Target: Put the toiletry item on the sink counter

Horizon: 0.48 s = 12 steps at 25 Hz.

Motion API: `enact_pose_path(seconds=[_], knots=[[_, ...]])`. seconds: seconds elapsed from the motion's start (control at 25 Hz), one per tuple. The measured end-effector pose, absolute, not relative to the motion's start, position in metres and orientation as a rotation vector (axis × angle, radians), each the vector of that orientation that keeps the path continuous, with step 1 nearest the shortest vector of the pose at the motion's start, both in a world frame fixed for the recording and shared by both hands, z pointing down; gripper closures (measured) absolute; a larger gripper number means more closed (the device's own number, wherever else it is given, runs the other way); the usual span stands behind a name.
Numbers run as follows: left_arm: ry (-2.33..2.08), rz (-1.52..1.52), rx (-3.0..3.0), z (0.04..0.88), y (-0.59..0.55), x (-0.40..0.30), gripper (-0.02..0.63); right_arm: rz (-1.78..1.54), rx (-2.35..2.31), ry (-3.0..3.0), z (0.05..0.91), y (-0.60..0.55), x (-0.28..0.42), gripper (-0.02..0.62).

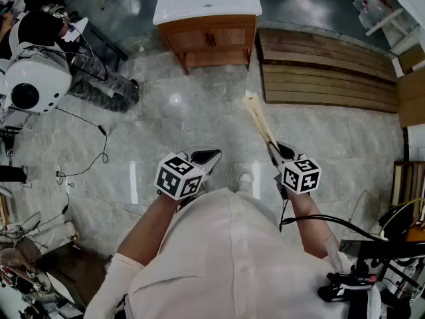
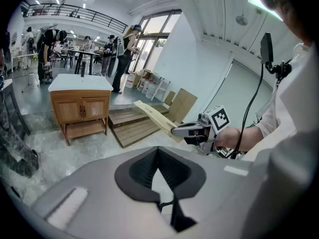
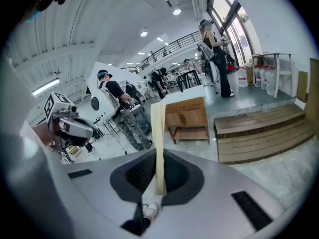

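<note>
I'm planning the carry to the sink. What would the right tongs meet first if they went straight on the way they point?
Likely the floor short of the cabinet: the right tongs, shut on the pack, aim at it but tilt down. Depth is unclear.

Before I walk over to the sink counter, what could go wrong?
1. The right tool pinches the long toiletry item only at its near end. Most of it sticks out ahead and could swing or slip.
2. The sink counter lies across the floor. Cables trail at the left and a wooden platform edges the right, so both are trip hazards.
</note>
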<state>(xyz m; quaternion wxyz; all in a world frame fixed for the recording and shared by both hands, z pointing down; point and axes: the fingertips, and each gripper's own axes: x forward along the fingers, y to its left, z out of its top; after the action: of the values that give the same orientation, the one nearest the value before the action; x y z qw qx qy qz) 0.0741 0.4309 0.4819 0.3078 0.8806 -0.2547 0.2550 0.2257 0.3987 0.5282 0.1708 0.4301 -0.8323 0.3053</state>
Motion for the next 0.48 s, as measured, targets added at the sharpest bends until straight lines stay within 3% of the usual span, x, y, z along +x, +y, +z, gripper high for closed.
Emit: enact_pose_path(seconds=[0.48], knots=[[-0.691,0.671,2.337,0.501,0.46,-0.097,0.6,0.958,1.363,-2.329,0.532,0.414,0.084,0.575]])
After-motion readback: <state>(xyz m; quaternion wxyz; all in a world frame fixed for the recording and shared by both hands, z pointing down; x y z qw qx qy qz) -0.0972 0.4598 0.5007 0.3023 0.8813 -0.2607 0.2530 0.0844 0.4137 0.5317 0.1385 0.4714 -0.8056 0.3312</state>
